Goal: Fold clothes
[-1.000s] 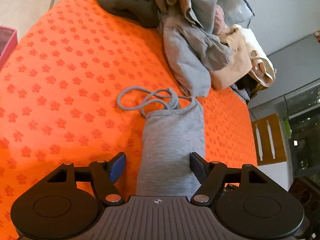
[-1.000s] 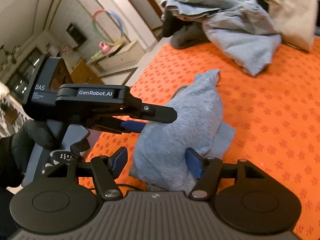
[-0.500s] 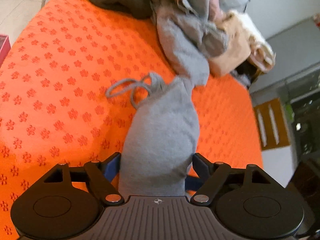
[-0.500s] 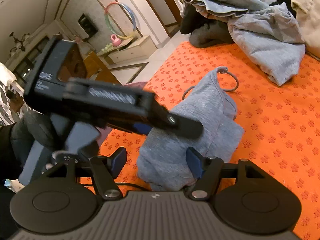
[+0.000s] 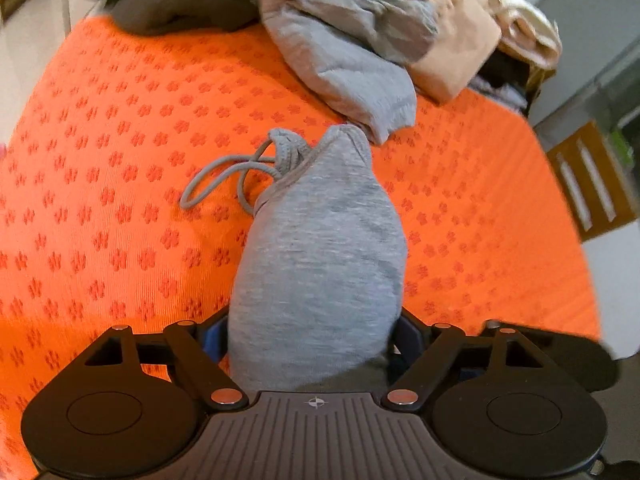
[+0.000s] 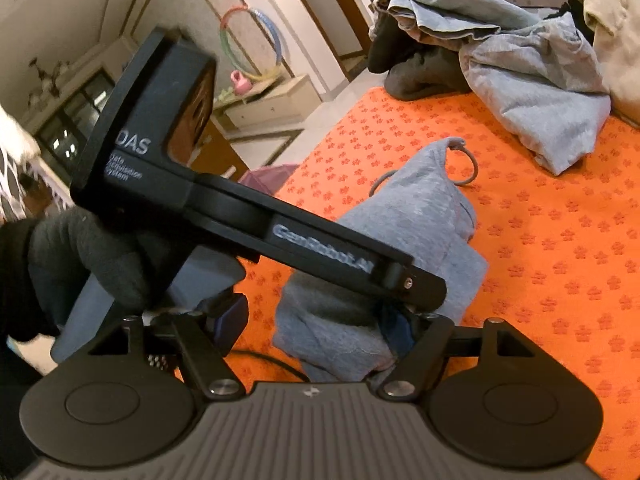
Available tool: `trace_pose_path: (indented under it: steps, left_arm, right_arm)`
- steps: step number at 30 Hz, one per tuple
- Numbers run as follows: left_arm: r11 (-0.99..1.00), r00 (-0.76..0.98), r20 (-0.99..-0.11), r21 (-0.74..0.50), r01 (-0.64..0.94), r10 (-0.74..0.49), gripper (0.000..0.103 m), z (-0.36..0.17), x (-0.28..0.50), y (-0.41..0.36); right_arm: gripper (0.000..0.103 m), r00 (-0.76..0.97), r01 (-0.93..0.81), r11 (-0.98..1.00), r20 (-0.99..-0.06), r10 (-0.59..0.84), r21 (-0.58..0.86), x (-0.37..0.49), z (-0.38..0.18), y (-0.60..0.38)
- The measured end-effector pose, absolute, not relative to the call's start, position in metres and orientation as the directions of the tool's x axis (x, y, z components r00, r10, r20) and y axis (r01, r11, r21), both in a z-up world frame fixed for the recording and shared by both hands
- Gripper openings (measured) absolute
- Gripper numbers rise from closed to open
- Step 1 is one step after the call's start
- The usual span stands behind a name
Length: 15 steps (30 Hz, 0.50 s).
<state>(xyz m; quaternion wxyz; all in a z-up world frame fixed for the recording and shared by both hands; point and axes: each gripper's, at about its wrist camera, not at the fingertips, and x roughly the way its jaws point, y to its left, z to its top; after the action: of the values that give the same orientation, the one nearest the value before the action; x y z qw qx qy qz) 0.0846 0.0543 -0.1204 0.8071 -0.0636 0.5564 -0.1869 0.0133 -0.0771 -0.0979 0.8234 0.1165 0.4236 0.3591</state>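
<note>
Grey sweatpants (image 5: 320, 264) sit bunched into a narrow soft roll on the orange worktop (image 5: 100, 160), running from 6 o'clock up toward the middle of the left wrist view, waistband end farthest away. A looped drawstring (image 5: 224, 176) spills out at about 10 o'clock from that waistband, lying loose on the cloth.

Left gripper (image 5: 312, 332) straddles the near end of the roll, jaws opening, fabric filling the gap between them; whether the pads still press on it I cannot tell, the cloth hides them. Right gripper (image 6: 316, 320) comes at the same bundle from the side, jaws also opening: its left pad stands clear over bare orange, its right one is buried against the cloth. My read is both are letting go after gathering the garment into this compact shape.

The knit looks heathered, thick and floppy, so it slumps instead of holding a crease. The worktop cover is ribbed orange with small darker flower prints, grippy-looking. Up at 12 to 1 o'clock waits an unfolded heap (image 5: 352, 52): pale grey jersey, a dark grey piece, beige and cream fabric. A gloved hand (image 6: 80, 256) holds the left tool's handle.
</note>
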Motion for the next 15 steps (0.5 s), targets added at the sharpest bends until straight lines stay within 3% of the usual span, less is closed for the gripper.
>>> trace_pose_path:
  steps: [15]
  left_arm:
    - [0.921,0.413,-0.892,-0.008,0.390,-0.183,0.089,-0.128,0.065,0.007]
  right_arm:
    - [0.078,0.482,-0.360,0.825,-0.671,0.564,0.435,-0.019,-0.087,-0.146]
